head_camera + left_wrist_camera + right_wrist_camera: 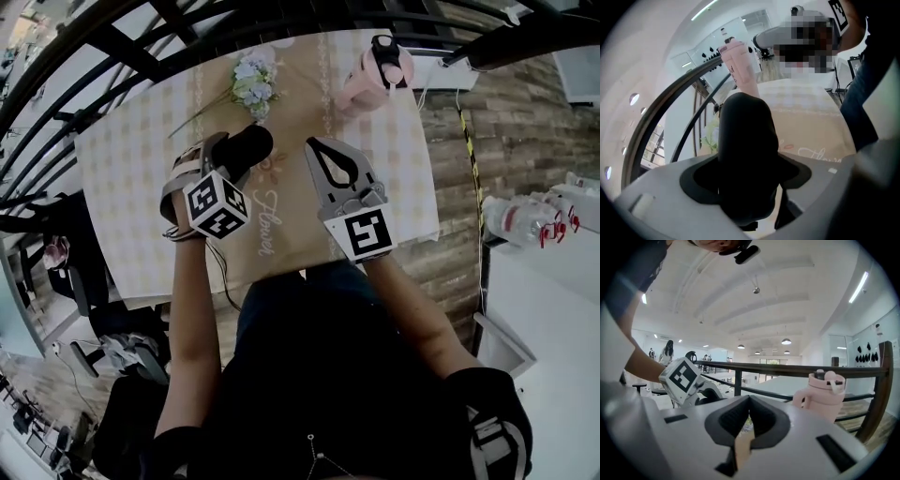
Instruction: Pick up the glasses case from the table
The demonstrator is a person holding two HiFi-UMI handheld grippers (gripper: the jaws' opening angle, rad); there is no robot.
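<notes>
Nearest the head view: a person's dark clothing and two bare forearms, each leading to a hand-held gripper with a square-marker cube. Left gripper (225,161): jaws clamped on the glasses case (247,148), a black, rounded, elongated case that sticks out beyond the jaws and is raised clear of the surface; in the left gripper view the case (747,140) fills the gap between the jaws of that gripper (745,174) and stands upright in the frame. Right gripper (319,150): just beside the left one, jaws closed tip to tip with nothing between them, confirmed in the right gripper view (749,401). Below both: surface (131,187) covered with a pale checked cloth and a beige centre strip carrying script lettering. Farther along the strip: a bunch of pale blue and white flowers (251,82), lying flat. At the far right corner: a pink bottle (380,70) with a handle and dark cap, upright. Beyond the surface: a black metal railing (94,47).
</notes>
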